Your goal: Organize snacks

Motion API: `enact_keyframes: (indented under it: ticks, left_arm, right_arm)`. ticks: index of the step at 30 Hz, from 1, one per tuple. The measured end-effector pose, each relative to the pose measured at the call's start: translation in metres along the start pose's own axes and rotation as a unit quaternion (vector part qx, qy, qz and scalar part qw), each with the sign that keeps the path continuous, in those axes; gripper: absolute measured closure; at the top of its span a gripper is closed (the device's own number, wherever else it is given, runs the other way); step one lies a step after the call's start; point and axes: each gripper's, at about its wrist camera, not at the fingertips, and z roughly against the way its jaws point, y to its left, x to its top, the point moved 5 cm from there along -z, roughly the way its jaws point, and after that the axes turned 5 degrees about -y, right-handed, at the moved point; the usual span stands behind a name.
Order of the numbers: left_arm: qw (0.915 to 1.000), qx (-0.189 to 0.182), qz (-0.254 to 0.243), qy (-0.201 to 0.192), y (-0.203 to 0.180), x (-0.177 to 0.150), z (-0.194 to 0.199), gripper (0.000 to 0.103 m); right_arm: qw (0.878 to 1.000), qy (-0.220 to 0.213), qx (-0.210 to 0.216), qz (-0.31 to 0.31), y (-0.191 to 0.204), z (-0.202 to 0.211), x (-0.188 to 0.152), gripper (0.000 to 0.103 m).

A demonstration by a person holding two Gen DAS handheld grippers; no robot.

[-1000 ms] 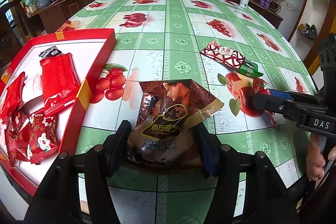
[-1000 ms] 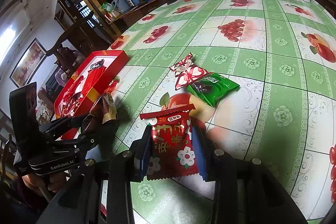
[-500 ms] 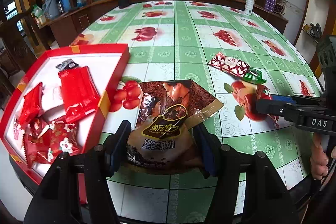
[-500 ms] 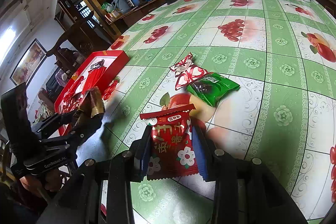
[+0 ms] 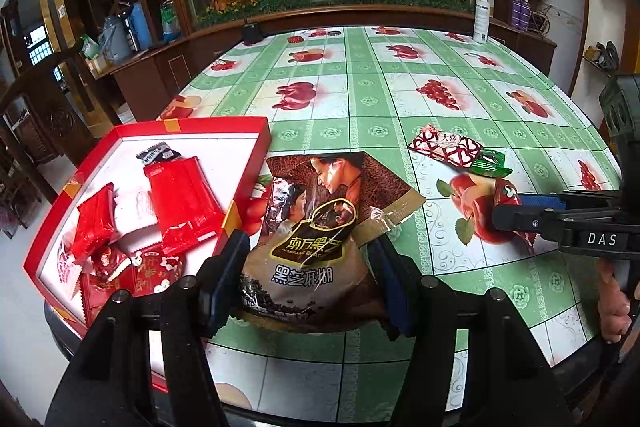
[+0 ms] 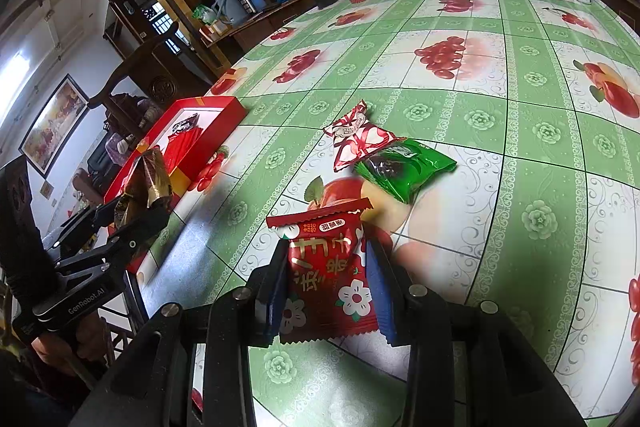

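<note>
My left gripper (image 5: pixel 312 259) is shut on a brown sesame-paste packet (image 5: pixel 316 223) and holds it above the table's near edge, just right of the red tray (image 5: pixel 248 155). The tray holds several red snack packets (image 5: pixel 180 199). My right gripper (image 6: pixel 326 267) is shut on a red flowered snack packet (image 6: pixel 328 271) low over the tablecloth. In the right wrist view the left gripper (image 6: pixel 136 215) shows with the brown packet (image 6: pixel 148 179) in front of the tray (image 6: pixel 224 123).
A red-white heart packet (image 6: pixel 360 139) and a green packet (image 6: pixel 404 167) lie on the green fruit-pattern tablecloth (image 6: pixel 520 107) beyond my right gripper. A white bottle (image 5: pixel 481 15) stands at the table's far edge. A wooden chair (image 6: pixel 136 75) stands behind the tray.
My left gripper has risen and pulled back with the brown packet, so more of the tray shows. My right gripper has stayed still with the red packet.
</note>
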Motion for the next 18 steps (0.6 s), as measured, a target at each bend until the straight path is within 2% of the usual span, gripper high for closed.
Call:
enact_keyframes:
  ticks: [18]
  left_arm:
    - [0.9992, 0.020, -0.011, -0.032, 0.002, 0.006, 0.011, 0.043]
  right_arm:
    - [1.000, 0.000, 0.000, 0.000, 0.000, 0.000, 0.000, 0.064]
